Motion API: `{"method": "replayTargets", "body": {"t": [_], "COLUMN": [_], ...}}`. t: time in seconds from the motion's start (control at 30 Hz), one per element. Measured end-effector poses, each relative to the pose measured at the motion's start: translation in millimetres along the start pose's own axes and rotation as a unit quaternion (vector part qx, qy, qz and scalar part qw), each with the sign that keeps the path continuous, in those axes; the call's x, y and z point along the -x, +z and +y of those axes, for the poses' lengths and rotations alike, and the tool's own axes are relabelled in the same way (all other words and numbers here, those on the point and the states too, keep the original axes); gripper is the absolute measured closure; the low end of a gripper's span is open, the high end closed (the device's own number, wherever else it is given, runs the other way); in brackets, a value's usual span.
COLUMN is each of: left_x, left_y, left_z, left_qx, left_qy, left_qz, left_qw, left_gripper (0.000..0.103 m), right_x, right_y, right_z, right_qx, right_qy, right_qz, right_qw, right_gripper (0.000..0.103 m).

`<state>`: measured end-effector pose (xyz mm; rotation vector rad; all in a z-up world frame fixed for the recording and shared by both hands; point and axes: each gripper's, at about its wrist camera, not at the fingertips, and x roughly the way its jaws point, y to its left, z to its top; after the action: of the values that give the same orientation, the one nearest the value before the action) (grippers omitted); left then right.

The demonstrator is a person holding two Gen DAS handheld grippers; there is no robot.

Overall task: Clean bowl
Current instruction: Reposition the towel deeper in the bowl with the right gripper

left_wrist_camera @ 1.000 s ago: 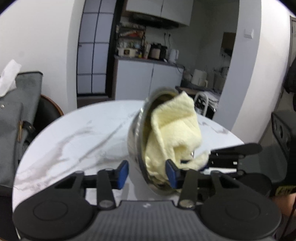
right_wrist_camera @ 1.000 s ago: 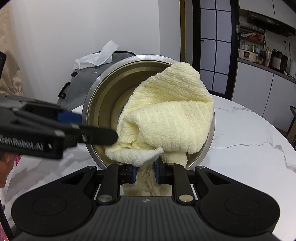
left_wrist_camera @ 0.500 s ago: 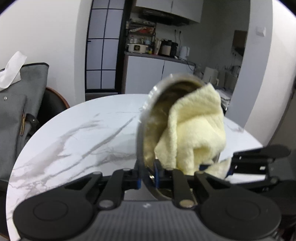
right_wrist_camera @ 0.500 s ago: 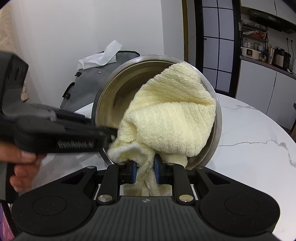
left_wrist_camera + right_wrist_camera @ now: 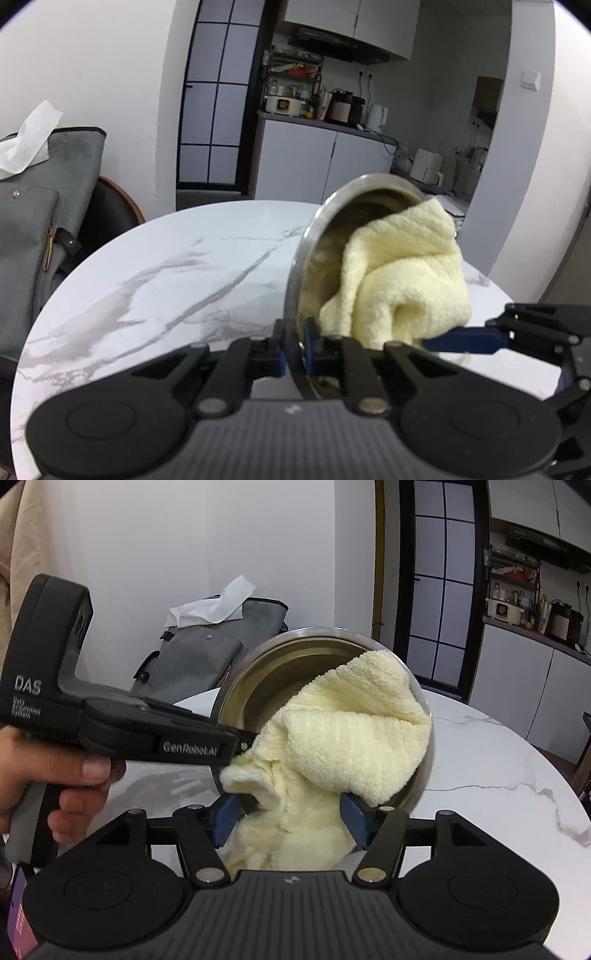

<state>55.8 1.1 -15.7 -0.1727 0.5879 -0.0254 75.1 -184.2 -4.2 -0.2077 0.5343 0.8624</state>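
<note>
Steel bowl (image 5: 306,266) tipped on its side above the marble table (image 5: 155,280), rim clamped between the pads of the left hand-held gripper (image 5: 294,345). Yellow cloth (image 5: 332,746) draped out of the bowl mouth, lower end hanging between the blue fingers (image 5: 223,821). Right hand-held gripper (image 5: 290,821) opening, pads clear of cloth.

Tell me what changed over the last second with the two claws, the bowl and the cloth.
The left claw closed onto the steel bowl rim and now pinches it. The right claw, which was clamped on the yellow cloth, is opening; the cloth still hangs between its pads, no longer squeezed. The bowl stays tilted on its side over the marble table, cloth draped out of it.
</note>
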Motion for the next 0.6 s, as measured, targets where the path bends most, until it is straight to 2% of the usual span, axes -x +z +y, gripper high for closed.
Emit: {"method": "replayTargets", "body": {"t": [0.23, 0.33, 0.4, 0.47, 0.6], "left_x": [-2, -2, -1, -1, -2], "left_y": [1, 1, 1, 1, 2], "left_z": [0, 2, 3, 1, 0], "left_qx": [0.004, 0.007, 0.008, 0.007, 0.008], "left_qy": [-0.003, -0.003, -0.001, 0.002, 0.008], "left_qz": [-0.001, -0.002, -0.004, -0.006, -0.004], "left_qw": [1.0000, 1.0000, 1.0000, 1.0000, 0.9999], "left_gripper": [0.093, 0.093, 0.093, 0.093, 0.093], "right_x": [21, 34, 38, 40, 27], "right_y": [1, 5, 7, 9, 8], "right_z": [-8, -10, -7, -1, 12], "right_qx": [0.015, 0.012, 0.020, 0.036, 0.089], "right_qy": [-0.015, -0.022, -0.021, -0.023, -0.029], "right_qz": [-0.011, -0.041, -0.062, -0.088, -0.110], "right_qw": [1.000, 0.999, 0.998, 0.995, 0.989], "right_gripper": [0.038, 0.038, 0.029, 0.010, 0.007]}}
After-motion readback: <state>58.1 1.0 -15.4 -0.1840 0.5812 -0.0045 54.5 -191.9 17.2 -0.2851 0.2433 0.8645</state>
